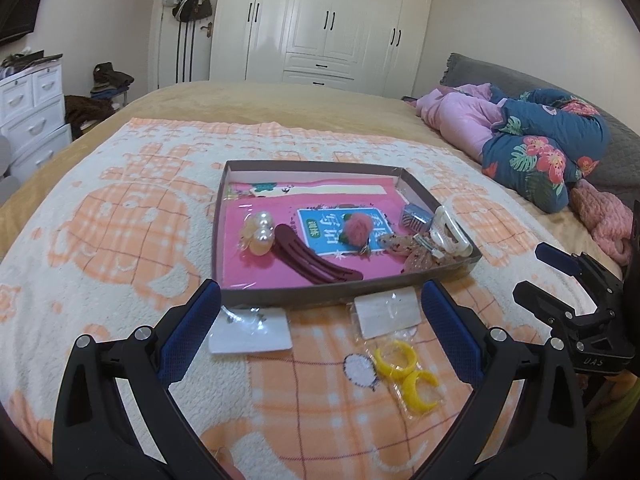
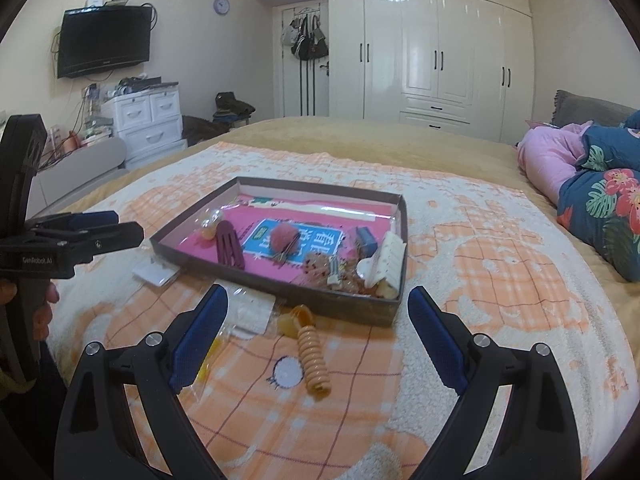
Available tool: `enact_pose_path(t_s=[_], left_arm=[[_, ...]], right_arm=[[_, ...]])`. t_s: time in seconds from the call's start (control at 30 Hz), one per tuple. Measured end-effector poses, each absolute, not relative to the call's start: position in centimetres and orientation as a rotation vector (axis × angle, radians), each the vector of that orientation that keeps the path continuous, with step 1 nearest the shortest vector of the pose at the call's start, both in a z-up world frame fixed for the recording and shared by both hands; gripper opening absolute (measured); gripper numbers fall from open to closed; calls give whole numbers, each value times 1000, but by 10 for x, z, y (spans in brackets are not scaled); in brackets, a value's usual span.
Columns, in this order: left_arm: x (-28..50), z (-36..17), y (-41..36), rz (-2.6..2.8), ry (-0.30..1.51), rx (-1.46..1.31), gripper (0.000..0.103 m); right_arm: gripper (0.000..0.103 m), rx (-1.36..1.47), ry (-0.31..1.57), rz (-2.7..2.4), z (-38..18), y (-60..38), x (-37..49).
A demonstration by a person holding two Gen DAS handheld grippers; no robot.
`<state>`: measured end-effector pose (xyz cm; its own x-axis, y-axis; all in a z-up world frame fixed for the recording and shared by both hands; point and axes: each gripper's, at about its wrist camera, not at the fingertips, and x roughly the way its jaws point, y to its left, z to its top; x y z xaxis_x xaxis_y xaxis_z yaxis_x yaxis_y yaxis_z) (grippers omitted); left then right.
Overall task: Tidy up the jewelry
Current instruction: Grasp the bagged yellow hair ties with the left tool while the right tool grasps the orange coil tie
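- Our left tongs (image 1: 320,312) stand wide apart and hold nothing, hovering over the orange-and-white patterned towel (image 1: 100,232) spread on the bed.
- Our right tongs (image 2: 318,316) are also spread wide and empty; from the left wrist view they show at the right edge (image 1: 560,276).
- A shallow brown cardboard tray with a pink printed lining (image 1: 256,292) sits on the towel just beyond both pairs of tongs.
- Inside the tray lie a pair of pearl earrings in a clear packet (image 1: 258,232), a long maroon hair clip (image 1: 316,260), a fluffy pink pom-pom piece (image 1: 354,226), a small blue box (image 1: 416,216), a white claw clip (image 1: 450,232) and a speckled pink clip (image 1: 412,250).
- In front of the tray, on the towel, are two white cards in clear packets (image 1: 250,330) (image 1: 386,314); the second touches the tray's near wall.
- A pair of yellow hoop earrings in a clear bag (image 1: 404,372) lies near the right-hand card, between the left tongs' fingers as seen from the left wrist.
- The right wrist view shows a beige spiral hair tie (image 2: 314,360) on the towel, just before the tray.
- A pink and blue floral quilt (image 1: 540,144) is bunched at the far right of the bed.
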<state>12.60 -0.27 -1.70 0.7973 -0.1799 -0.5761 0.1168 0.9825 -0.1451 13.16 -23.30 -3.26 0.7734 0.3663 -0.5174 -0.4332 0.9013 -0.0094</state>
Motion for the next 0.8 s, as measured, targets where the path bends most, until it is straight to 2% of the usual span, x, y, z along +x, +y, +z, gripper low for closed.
enact_pose_path(t_s=[0.7,0.8], left_arm=[[108,-49,-14,-239,744,-70,92],[107,-54,-23,-263,756,-57,92]], right_arm=[[89,-171,676,428,-66,-225,137],[81,-189,704,407,-74,-226,144]])
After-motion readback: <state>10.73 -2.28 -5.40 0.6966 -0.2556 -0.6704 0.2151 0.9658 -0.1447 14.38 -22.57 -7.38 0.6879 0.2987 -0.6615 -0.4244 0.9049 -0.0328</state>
